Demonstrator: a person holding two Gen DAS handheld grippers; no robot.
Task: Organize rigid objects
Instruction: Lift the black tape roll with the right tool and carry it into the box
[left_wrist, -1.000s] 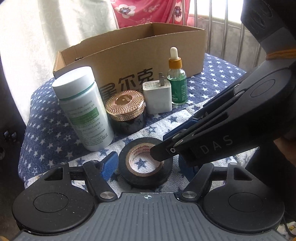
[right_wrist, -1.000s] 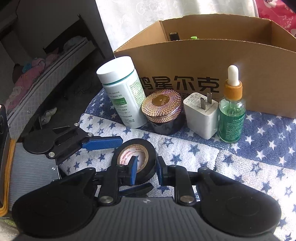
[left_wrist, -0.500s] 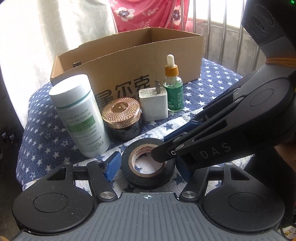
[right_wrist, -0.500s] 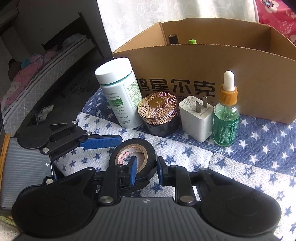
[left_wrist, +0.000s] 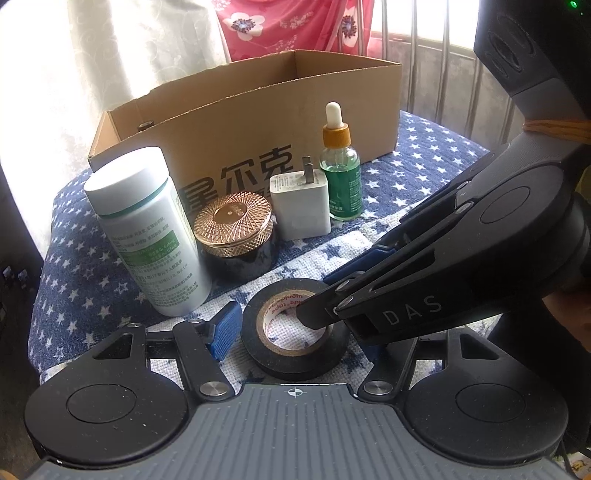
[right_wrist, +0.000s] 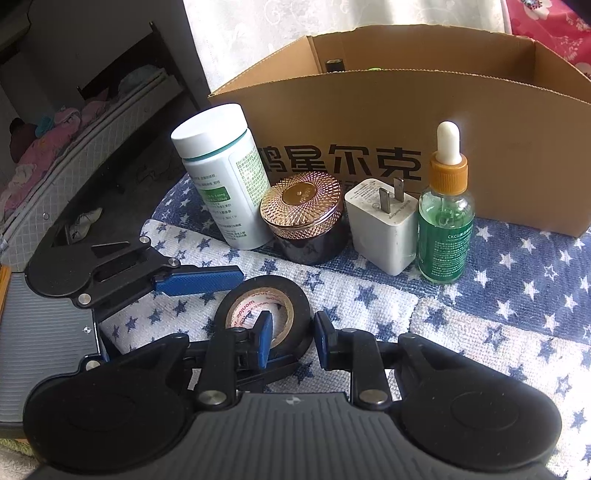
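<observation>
A black tape roll (left_wrist: 291, 365) (right_wrist: 258, 286) lies flat on the starred cloth (left_wrist: 74, 277), close in front of both cameras. My left gripper (left_wrist: 299, 338) (right_wrist: 267, 319) spans its full width. Its left pad (left_wrist: 225, 332) rests against the roll's side, and the other pad is mostly hidden under the right gripper. My right gripper (right_wrist: 291, 339) (left_wrist: 323, 299) straddles the roll's wall, one finger in the hole and one outside. A gap shows beside each of its pads.
Behind the tape stand a white pill bottle (left_wrist: 147, 229), a dark jar with a gold lid (left_wrist: 232, 225), a white charger plug (left_wrist: 301, 205) and a green dropper bottle (left_wrist: 340, 177). An open cardboard box (left_wrist: 258, 122) sits at the back with a few items inside. The cloth drops off at the left.
My left gripper's jaws have narrowed a little around the tape roll. The tape and my right gripper have stayed where they were.
</observation>
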